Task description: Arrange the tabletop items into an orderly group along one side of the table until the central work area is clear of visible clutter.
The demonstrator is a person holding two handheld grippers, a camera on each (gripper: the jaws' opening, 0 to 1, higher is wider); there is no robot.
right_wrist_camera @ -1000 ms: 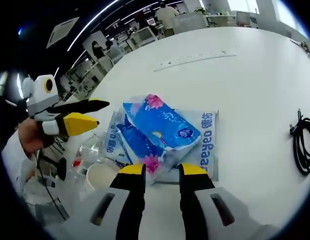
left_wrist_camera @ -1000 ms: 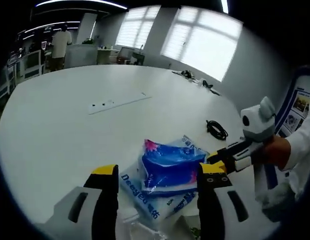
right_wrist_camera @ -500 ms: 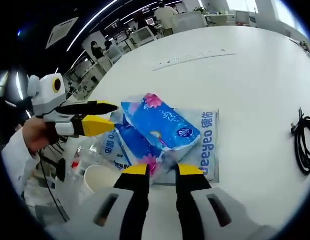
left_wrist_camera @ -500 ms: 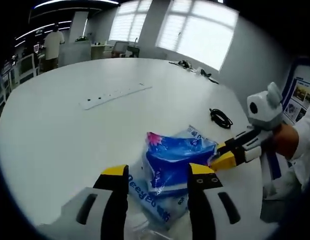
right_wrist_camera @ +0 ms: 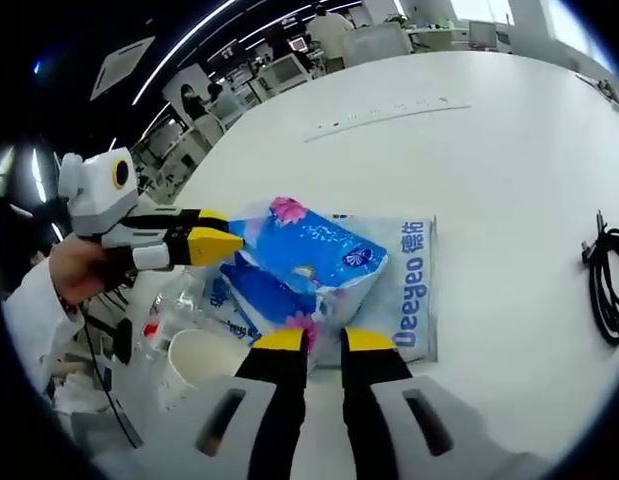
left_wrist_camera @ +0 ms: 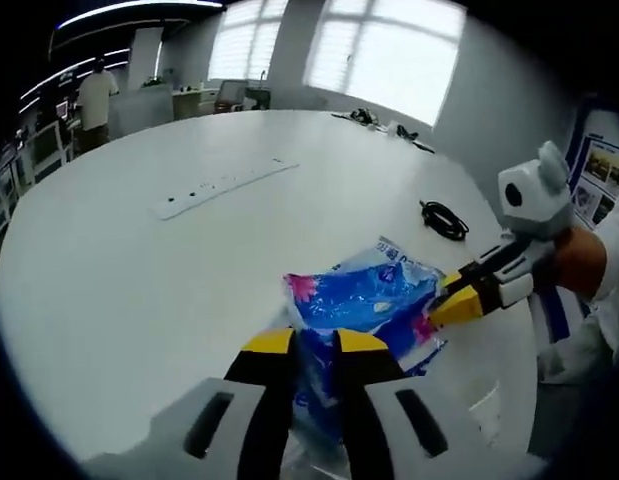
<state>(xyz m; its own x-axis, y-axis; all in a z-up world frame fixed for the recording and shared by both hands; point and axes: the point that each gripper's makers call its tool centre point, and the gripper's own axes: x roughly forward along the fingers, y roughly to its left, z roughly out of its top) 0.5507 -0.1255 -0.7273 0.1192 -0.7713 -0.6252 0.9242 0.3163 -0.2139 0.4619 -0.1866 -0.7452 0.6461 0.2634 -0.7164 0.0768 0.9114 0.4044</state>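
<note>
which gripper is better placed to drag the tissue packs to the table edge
Either, slightly the right. The right gripper pinches the near corner of the blue tissue packs, its jaws nearly shut. The left gripper grips the far end near the paper cup.

The tissue packs (right_wrist_camera: pixel 307 262) are blue with pink flowers and white edges. The table (left_wrist_camera: pixel 139 260) is white. The cable (right_wrist_camera: pixel 611 290) is black. Gripper tips are yellow.
</note>
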